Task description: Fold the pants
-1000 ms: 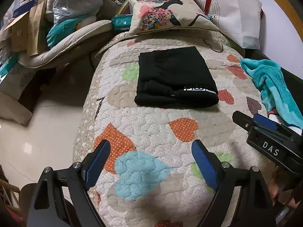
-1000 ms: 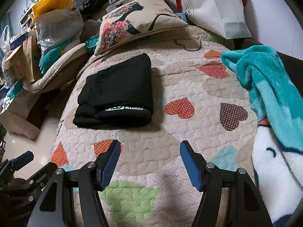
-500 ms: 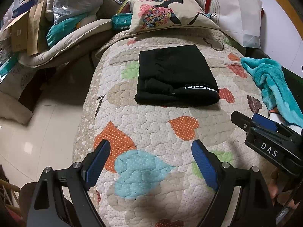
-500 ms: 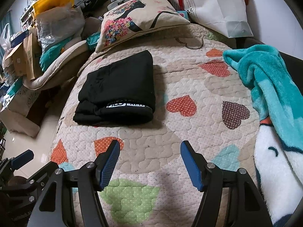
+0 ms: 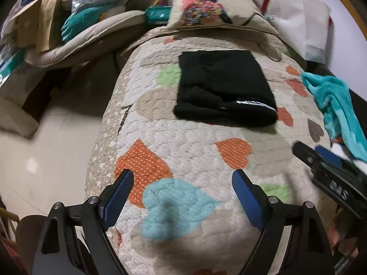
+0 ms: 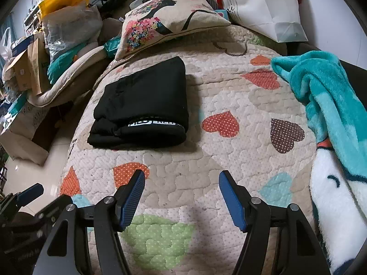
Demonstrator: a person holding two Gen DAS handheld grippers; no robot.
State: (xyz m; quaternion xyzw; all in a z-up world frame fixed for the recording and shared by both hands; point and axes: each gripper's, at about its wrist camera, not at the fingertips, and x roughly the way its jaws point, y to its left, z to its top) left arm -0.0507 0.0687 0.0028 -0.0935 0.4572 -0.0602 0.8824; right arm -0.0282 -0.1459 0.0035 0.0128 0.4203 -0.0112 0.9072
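The black pants lie folded into a compact rectangle on the heart-patterned quilt, a white-lettered waistband facing me; they also show in the right wrist view. My left gripper is open and empty, hovering over the quilt well short of the pants. My right gripper is open and empty, also short of the pants. The right gripper shows at the right edge of the left wrist view. The left gripper shows at the lower left of the right wrist view.
A teal and white fleece blanket lies along the quilt's right side. A floral pillow and a white bag sit at the far end. Bags, boxes and a cushion crowd the left; tiled floor lies below.
Both grippers have drawn back slightly from the folded pants and stay open. The pants have not moved.
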